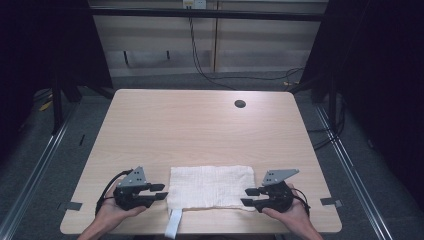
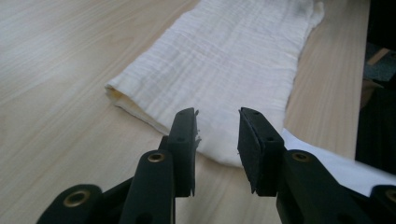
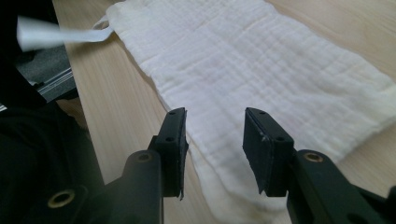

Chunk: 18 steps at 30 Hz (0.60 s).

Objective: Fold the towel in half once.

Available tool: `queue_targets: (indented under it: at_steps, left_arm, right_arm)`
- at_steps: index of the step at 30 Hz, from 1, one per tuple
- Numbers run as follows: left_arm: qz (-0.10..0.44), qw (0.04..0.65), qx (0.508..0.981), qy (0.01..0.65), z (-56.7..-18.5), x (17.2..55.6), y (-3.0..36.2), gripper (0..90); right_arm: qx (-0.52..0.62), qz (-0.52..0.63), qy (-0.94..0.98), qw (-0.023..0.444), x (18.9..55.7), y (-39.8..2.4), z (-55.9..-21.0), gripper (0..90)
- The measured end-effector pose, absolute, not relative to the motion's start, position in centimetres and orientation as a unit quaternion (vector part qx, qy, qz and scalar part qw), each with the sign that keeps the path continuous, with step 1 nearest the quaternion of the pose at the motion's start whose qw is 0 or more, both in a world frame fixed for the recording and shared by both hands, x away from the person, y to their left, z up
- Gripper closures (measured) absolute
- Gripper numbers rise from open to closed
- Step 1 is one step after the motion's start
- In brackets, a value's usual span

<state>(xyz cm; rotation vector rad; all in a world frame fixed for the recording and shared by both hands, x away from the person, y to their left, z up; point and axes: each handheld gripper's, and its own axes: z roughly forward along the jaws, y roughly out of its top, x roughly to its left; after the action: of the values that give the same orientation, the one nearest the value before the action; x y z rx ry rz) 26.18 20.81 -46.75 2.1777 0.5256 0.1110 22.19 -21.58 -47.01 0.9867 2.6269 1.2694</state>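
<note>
High view: a white cloth lies flat at the table's near edge, between the left gripper and right gripper. Left gripper view: jaws apart, cloth just ahead. Right gripper view: jaws apart over the cloth.

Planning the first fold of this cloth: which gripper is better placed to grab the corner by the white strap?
Left. The strap hangs off the near edge at the cloth's left end, beside the open left gripper. The right gripper is at the opposite end.
</note>
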Motion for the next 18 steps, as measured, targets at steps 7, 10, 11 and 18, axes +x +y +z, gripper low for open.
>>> queue_targets:
  at_steps: [7, 10, 11, 18]
  left_arm:
    - [0.042, 0.398, 0.892, 0.210, -47.9, 28.7, 18.3, 65.2]
    - [0.041, 0.386, 0.899, 0.205, -48.6, 29.7, 17.2, 65.2]
    - [0.038, 0.381, 0.900, 0.206, -48.7, 30.0, 17.0, 65.4]
    - [0.044, 0.376, 0.903, 0.205, -49.5, 30.1, 16.6, 65.9]
  right_arm:
    - [0.301, 0.404, 0.864, 0.022, 23.7, -18.4, -47.1, 54.6]
    - [0.289, 0.392, 0.873, 0.014, 24.1, -16.7, -47.7, 53.8]
    - [0.286, 0.389, 0.876, 0.010, 24.1, -16.2, -47.9, 53.8]
    - [0.264, 0.362, 0.894, 0.029, 23.3, -15.4, -48.8, 52.6]
